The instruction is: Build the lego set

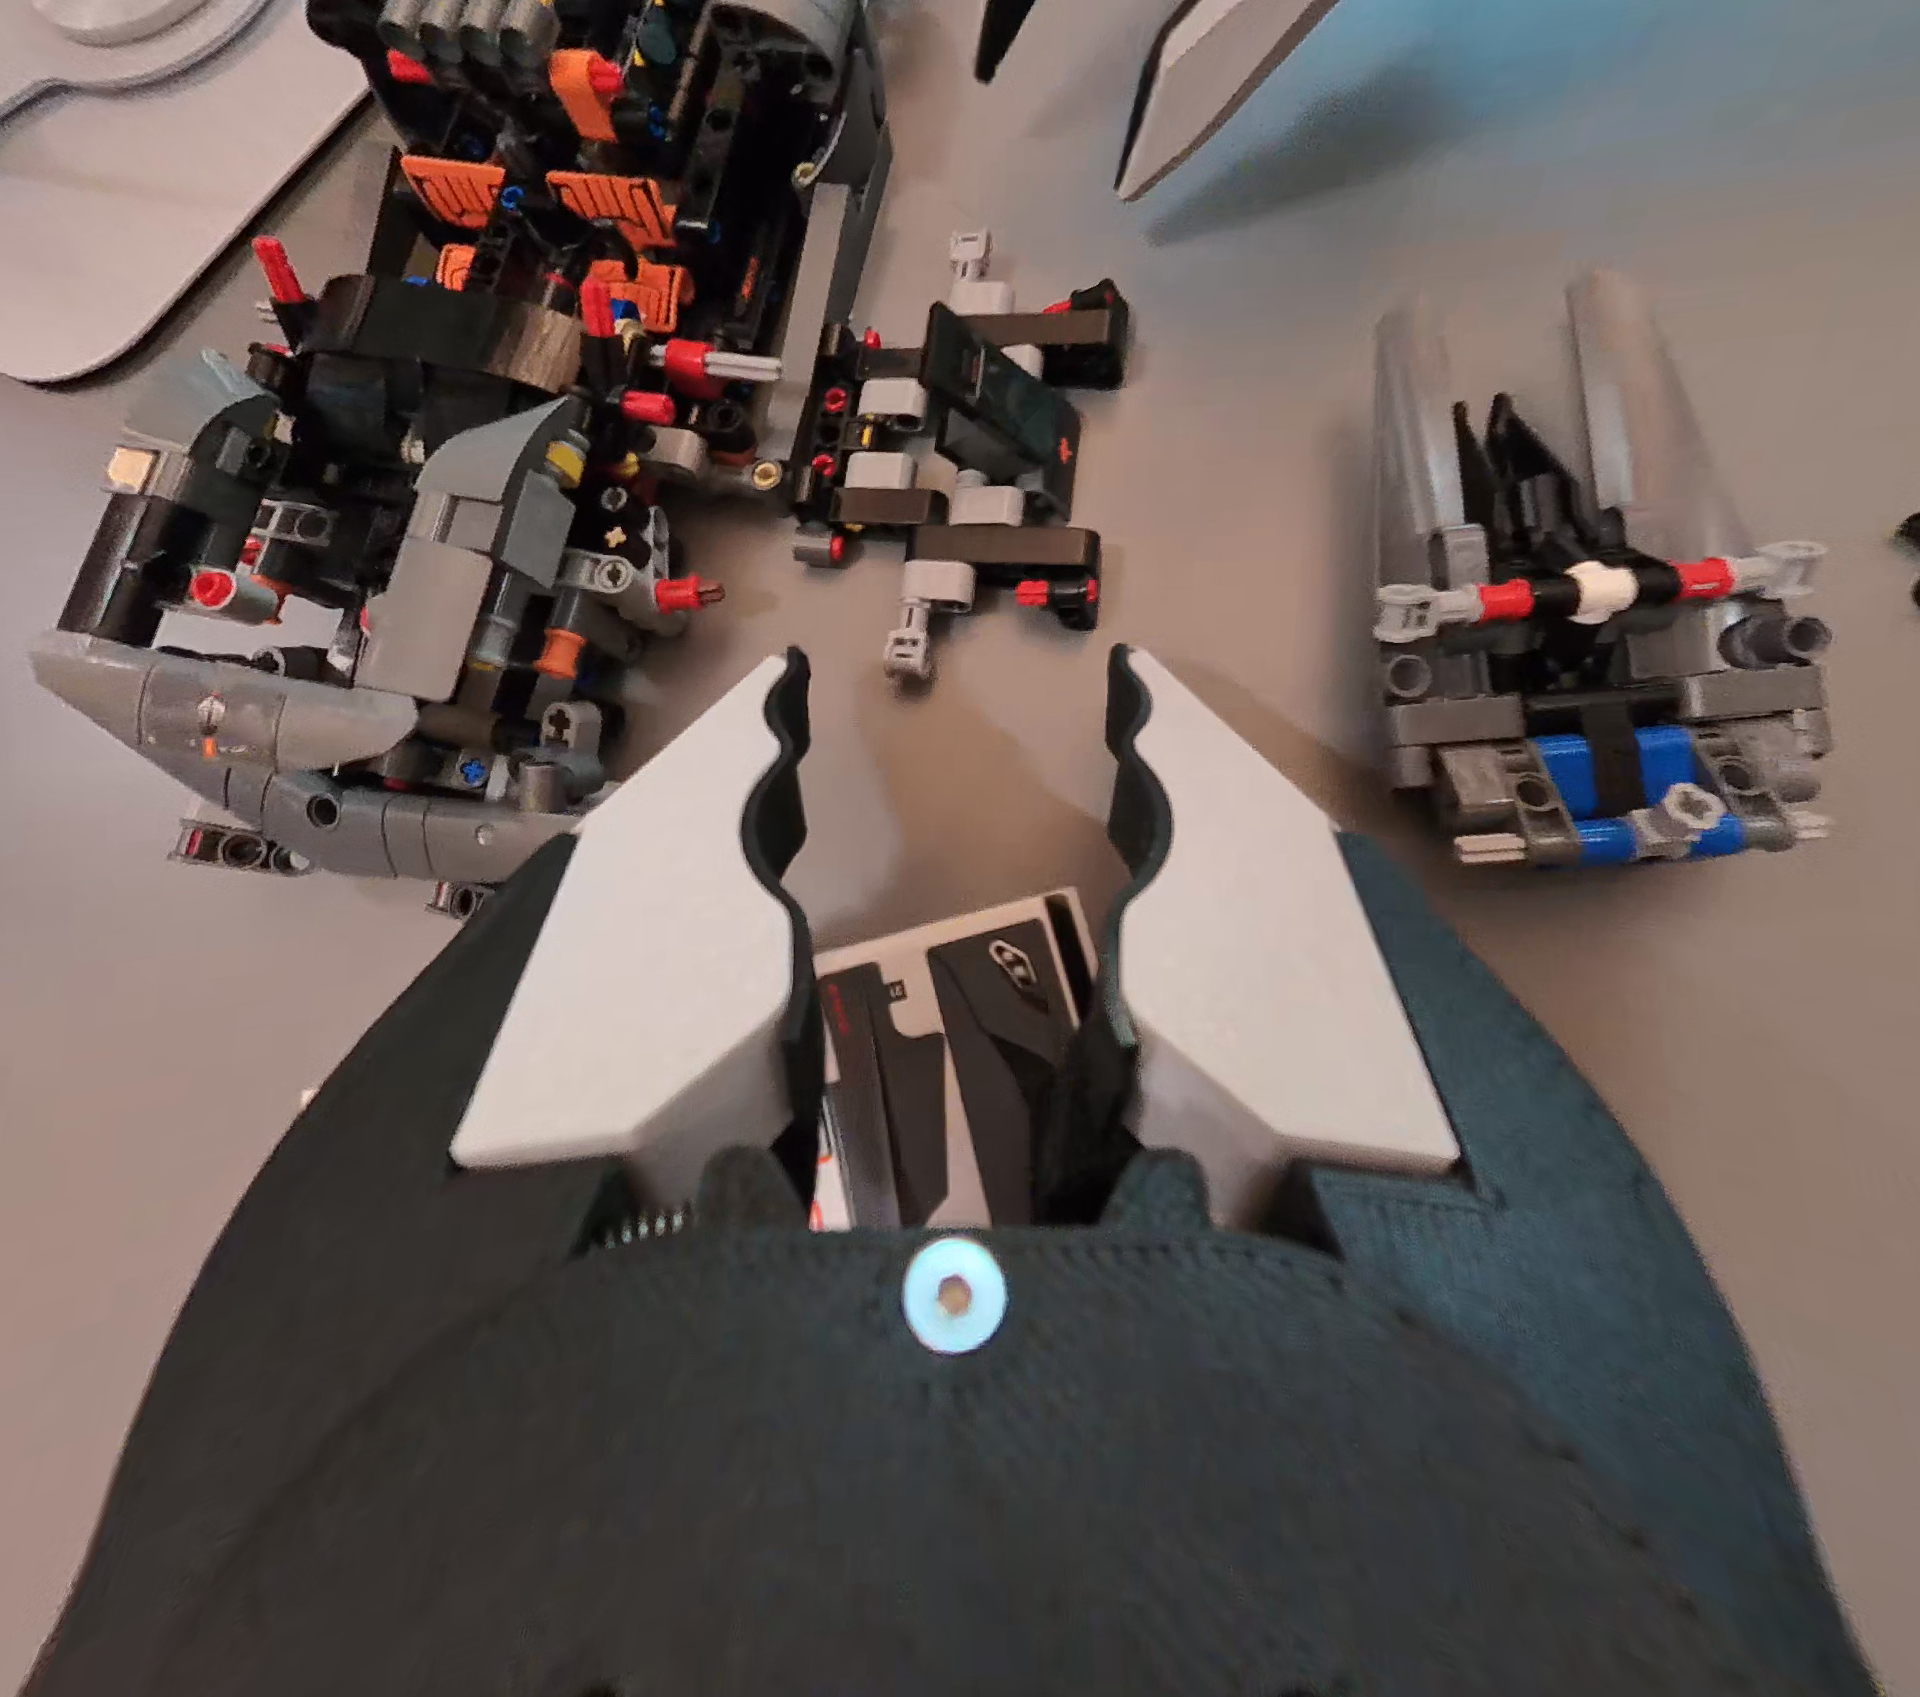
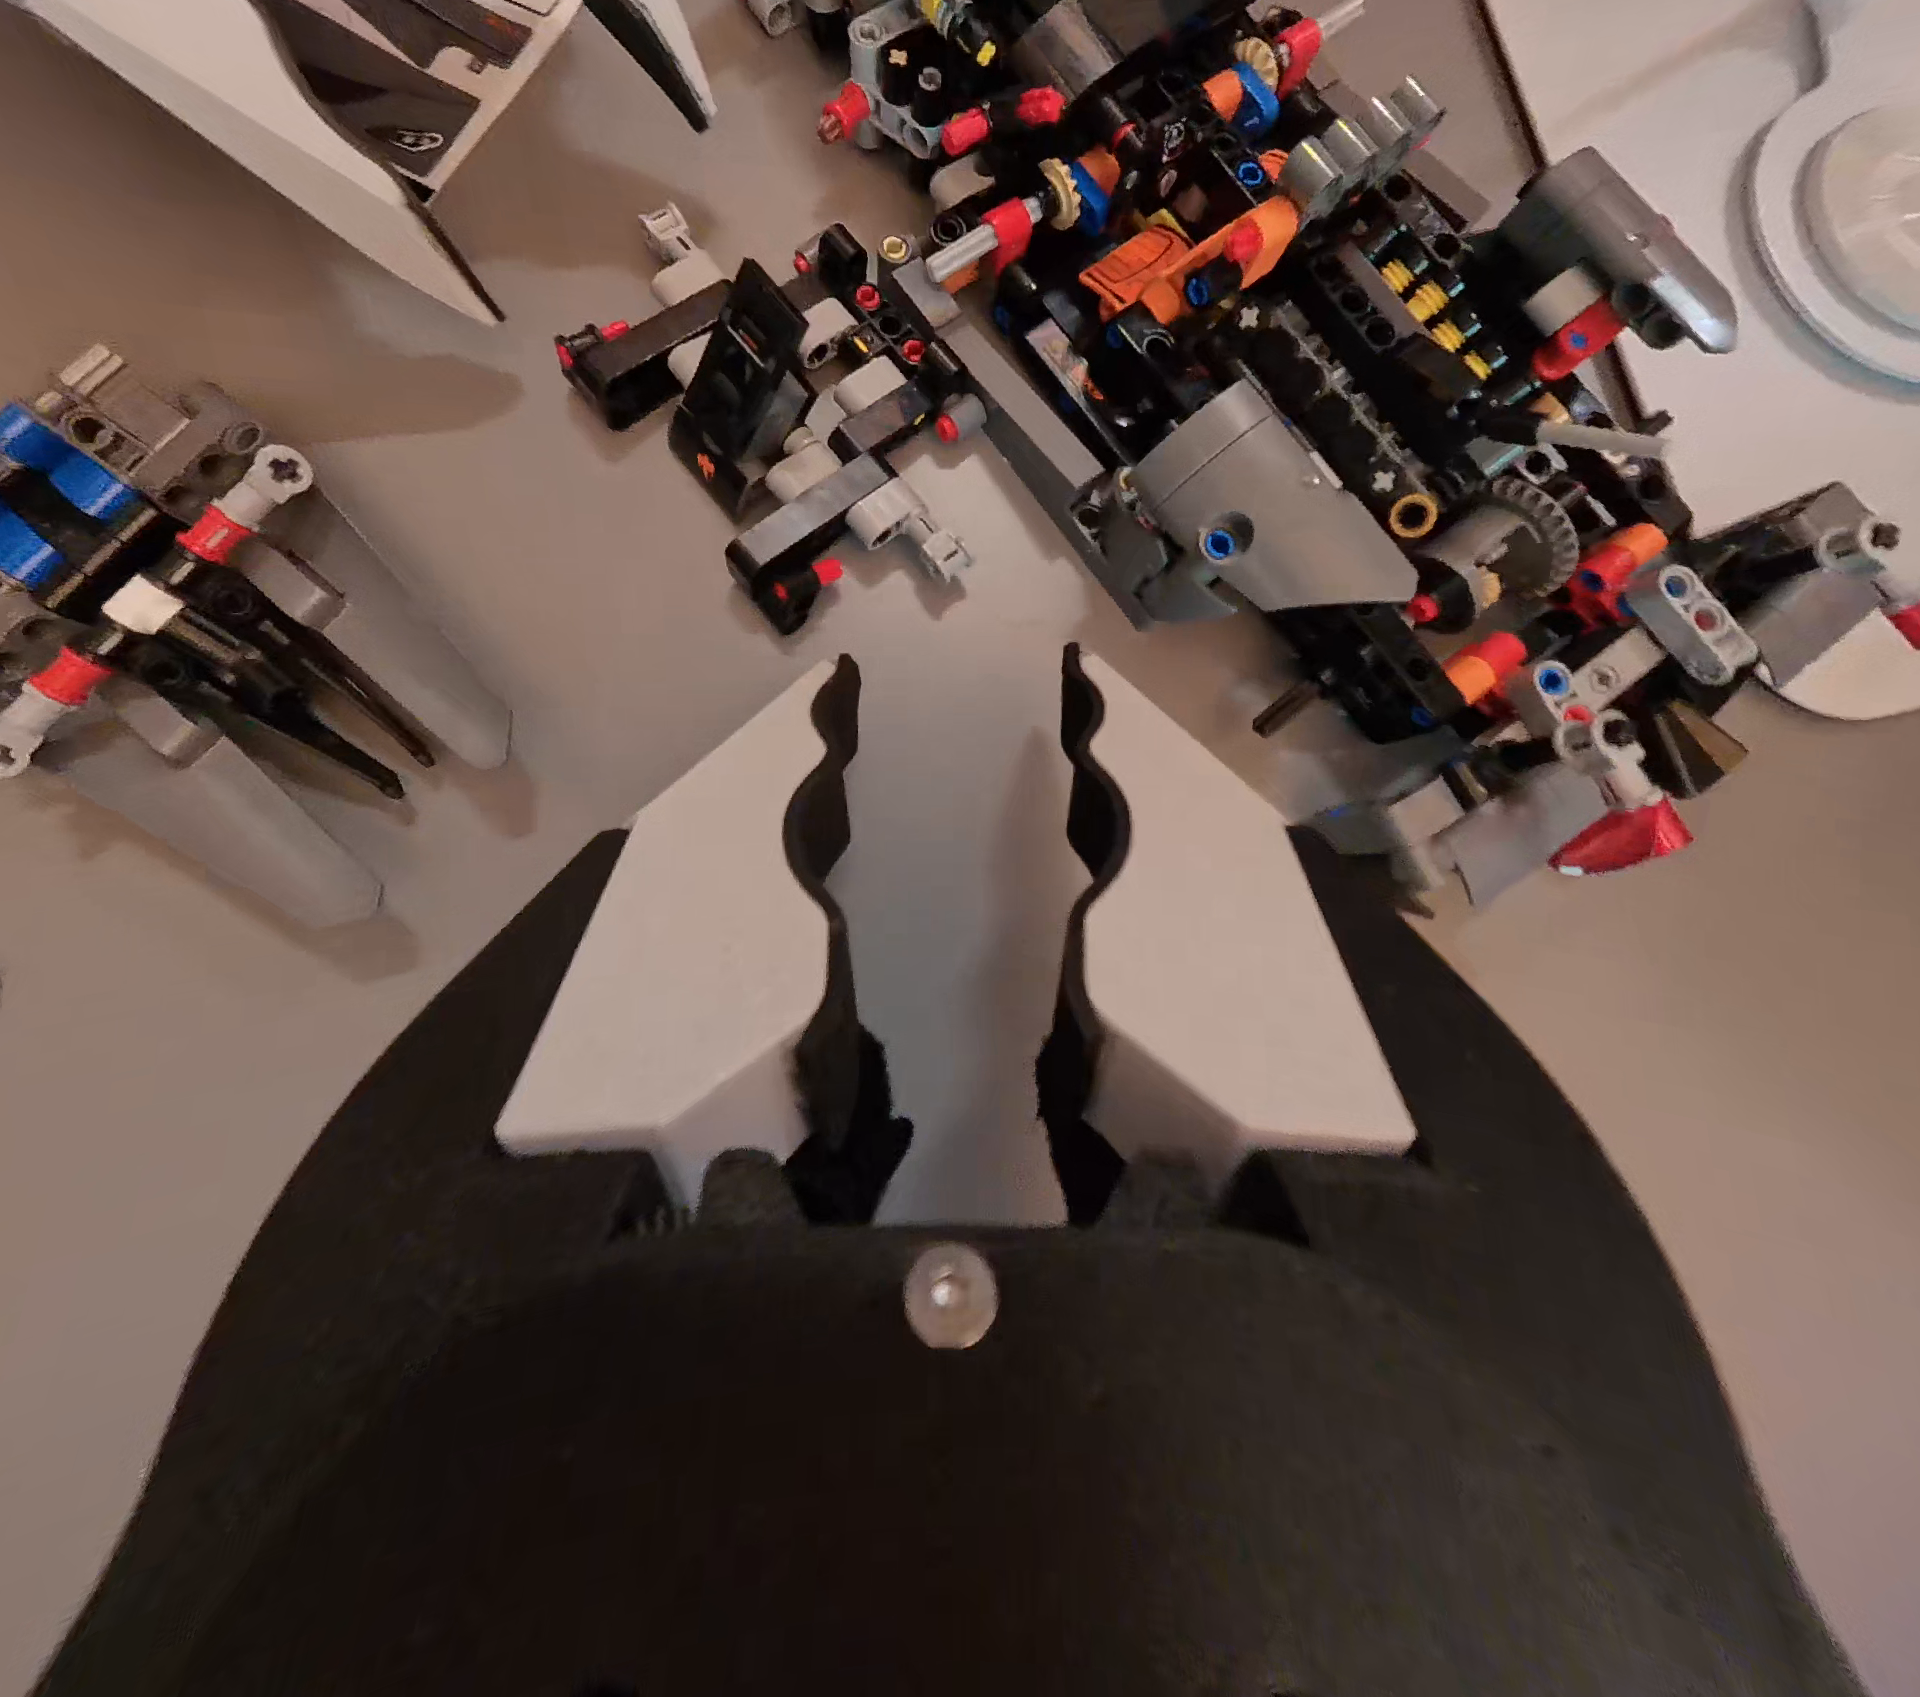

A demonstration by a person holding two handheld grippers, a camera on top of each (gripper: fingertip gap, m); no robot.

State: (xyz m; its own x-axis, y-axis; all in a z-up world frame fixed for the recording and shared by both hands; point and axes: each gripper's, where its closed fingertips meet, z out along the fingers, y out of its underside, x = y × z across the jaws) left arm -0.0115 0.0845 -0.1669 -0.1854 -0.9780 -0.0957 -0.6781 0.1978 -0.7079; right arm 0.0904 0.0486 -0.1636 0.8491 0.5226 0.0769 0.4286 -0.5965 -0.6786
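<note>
A long partly built Lego car chassis (image 1: 540, 276) in black, grey and orange lies on the table, and it also shows in the right wrist view (image 2: 1278, 317). A small black-and-grey sub-assembly (image 1: 956, 452) lies beside it (image 2: 790, 421). A second sub-assembly with long grey panels and blue parts (image 1: 1590, 671) sits apart (image 2: 156, 598). My left gripper (image 1: 956, 671) is open and empty, just short of the small sub-assembly. My right gripper (image 2: 958, 668) is open and empty on that sub-assembly's opposite side. Each gripper shows in the other's view (image 1: 1055, 130) (image 2: 592, 213).
A sheet printed with black and orange shapes (image 1: 966, 1003) lies on the table under my left gripper, seen between its fingers (image 2: 436, 6). A pale grey mat (image 1: 156, 120) with a round base on it lies beyond the chassis (image 2: 1662, 68). Left tips to right tips: about 12 cm.
</note>
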